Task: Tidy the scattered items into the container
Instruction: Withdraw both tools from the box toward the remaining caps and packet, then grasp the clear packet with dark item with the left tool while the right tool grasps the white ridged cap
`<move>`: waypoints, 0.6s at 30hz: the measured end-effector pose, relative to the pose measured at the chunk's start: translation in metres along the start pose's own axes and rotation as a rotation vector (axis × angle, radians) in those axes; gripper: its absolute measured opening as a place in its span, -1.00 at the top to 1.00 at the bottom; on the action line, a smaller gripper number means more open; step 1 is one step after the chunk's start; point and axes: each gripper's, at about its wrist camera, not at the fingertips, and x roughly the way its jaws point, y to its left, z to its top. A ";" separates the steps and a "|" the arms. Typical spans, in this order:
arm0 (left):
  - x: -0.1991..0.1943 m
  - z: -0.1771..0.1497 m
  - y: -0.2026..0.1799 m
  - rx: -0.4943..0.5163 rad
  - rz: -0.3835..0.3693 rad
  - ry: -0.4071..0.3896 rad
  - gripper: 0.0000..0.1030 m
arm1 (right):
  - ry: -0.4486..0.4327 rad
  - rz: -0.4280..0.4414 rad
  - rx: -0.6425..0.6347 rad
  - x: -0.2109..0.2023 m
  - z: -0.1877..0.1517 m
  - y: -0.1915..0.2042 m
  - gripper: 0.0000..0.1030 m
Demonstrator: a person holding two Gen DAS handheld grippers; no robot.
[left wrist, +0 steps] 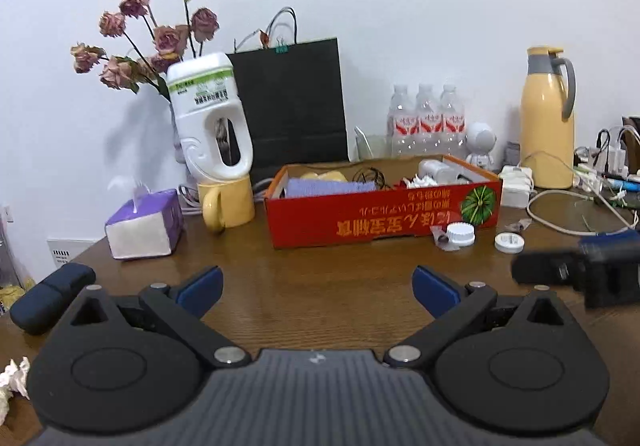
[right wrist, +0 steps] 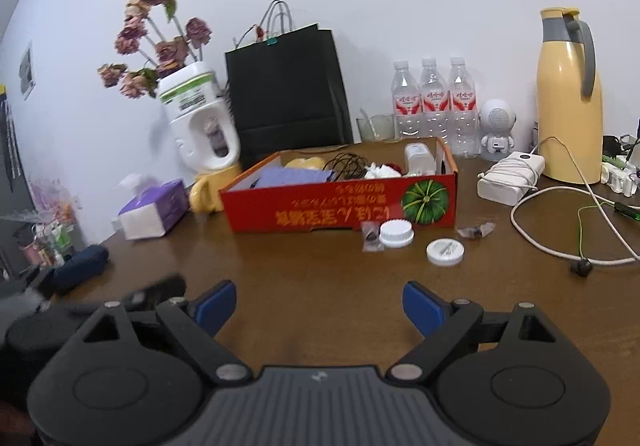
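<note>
Both tongs, left tongs and right tongs, are wide apart and hold nothing. Two white caps lie just in front of the red box on the desk. They look light, hard and slippery; pinch each across its rim.

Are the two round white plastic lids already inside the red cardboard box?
No, both round white plastic lids lie on the brown wooden table in front of the red cardboard box.
</note>
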 end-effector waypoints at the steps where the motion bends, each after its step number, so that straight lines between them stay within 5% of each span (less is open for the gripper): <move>1: -0.003 0.001 0.001 -0.014 -0.002 0.004 -1.00 | -0.001 -0.008 -0.010 -0.004 -0.002 0.002 -0.75; 11: -0.012 -0.009 0.012 -0.064 -0.063 0.003 -1.00 | 0.037 -0.087 -0.018 0.002 0.004 -0.001 -0.75; 18: 0.052 0.012 -0.013 -0.016 -0.160 0.156 -1.00 | 0.037 -0.161 -0.172 0.043 0.025 -0.020 -0.71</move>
